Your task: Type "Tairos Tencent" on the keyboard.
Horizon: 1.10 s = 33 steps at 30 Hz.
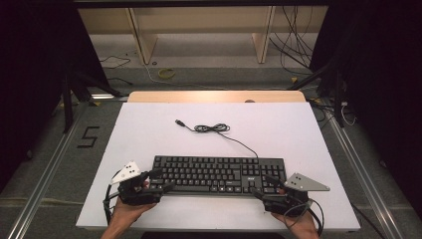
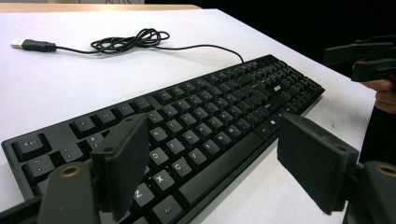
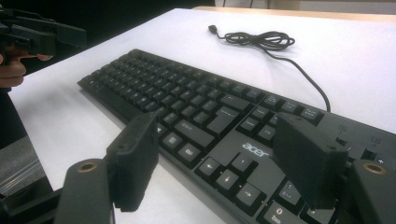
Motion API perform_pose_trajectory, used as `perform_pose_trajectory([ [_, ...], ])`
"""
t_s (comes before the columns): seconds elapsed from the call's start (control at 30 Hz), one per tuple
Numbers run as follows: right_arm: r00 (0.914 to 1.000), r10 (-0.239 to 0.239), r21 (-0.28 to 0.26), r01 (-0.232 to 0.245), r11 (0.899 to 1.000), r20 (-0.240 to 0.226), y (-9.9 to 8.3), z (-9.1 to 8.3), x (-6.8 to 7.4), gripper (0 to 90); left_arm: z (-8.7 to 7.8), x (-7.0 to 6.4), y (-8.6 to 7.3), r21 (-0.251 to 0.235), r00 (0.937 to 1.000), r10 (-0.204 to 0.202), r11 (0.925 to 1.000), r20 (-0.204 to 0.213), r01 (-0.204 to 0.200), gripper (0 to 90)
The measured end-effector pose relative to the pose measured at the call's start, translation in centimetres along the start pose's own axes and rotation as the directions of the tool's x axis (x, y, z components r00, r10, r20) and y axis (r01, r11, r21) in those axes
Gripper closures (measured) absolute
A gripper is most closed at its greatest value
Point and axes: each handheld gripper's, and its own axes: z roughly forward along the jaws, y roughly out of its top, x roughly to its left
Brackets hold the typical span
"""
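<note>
A black Acer keyboard lies flat near the front of the white table top. Its thin black cable runs back to a loose coil and ends in a USB plug. My left gripper hovers open at the keyboard's left front corner. In the left gripper view, the left gripper has one pad over the keys and the other before the front edge. My right gripper is open at the right front corner, with the right gripper spanning the arrow keys. Neither holds anything.
Bare white surface lies behind the keyboard around the coiled cable. The table's front edge is just behind both hands. Beyond the wooden far edge are floor cables, a yellow ring and shelf legs.
</note>
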Motion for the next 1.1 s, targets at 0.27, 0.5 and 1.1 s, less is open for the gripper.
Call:
perform_pose_trajectory([
  [0.27,1.0000,0.000,0.000,0.000,1.000,-0.001,0.0,0.1,0.1,32.2,0.0,0.0,0.0,-0.003,1.0000,0.001,1.0000,-0.003,-0.001,24.7],
  [0.5,1.0000,0.000,0.010,0.000,1.000,-0.006,0.2,0.7,0.3,32.4,0.0,0.1,0.0,-0.002,1.0000,-0.004,1.0000,-0.006,0.004,24.8],
  [1.1,0.9984,-0.026,0.034,0.028,0.999,-0.051,1.7,3.6,1.5,32.5,-0.4,0.7,0.0,-0.019,0.9983,-0.031,0.9994,-0.050,0.030,24.9],
])
